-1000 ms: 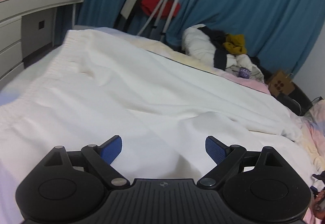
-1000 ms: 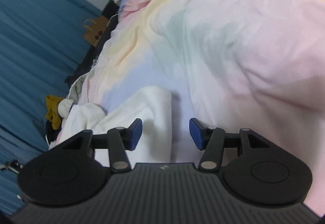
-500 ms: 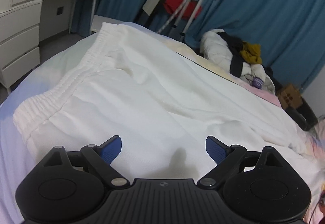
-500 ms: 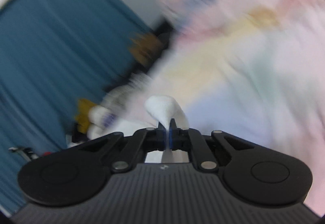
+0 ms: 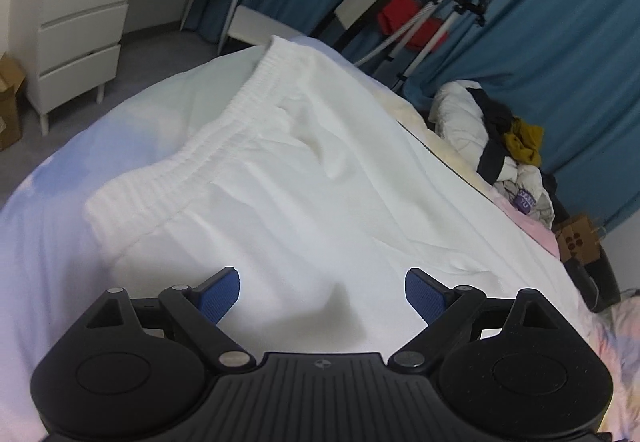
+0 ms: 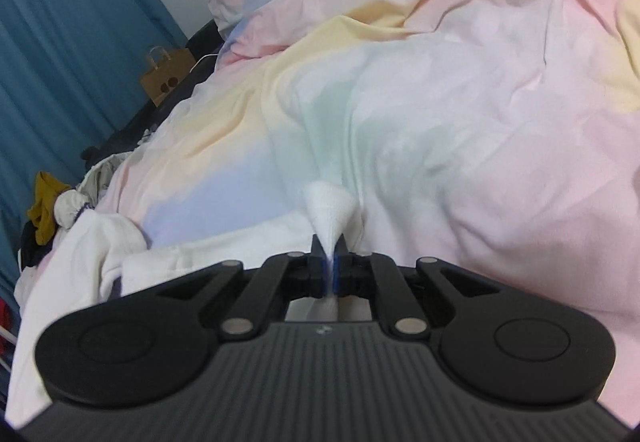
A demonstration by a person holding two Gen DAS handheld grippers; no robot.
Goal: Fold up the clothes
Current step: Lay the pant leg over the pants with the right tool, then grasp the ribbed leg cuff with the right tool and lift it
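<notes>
Left wrist view: garment (image 5: 304, 177) lies across frame centre on the bed (image 5: 60, 242), waistband toward upper left. Drawer unit (image 5: 76, 33) occupies upper left; tripod (image 5: 436, 9) upper centre; clothes pile (image 5: 500, 145) at right, paper bag (image 5: 580, 242) below it.

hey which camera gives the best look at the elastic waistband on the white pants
The left wrist view: the waistband runs across the bed in full, gathers visible, beyond the open left gripper. The right wrist view shows only a pinched end of the white pants in the right gripper.
</notes>
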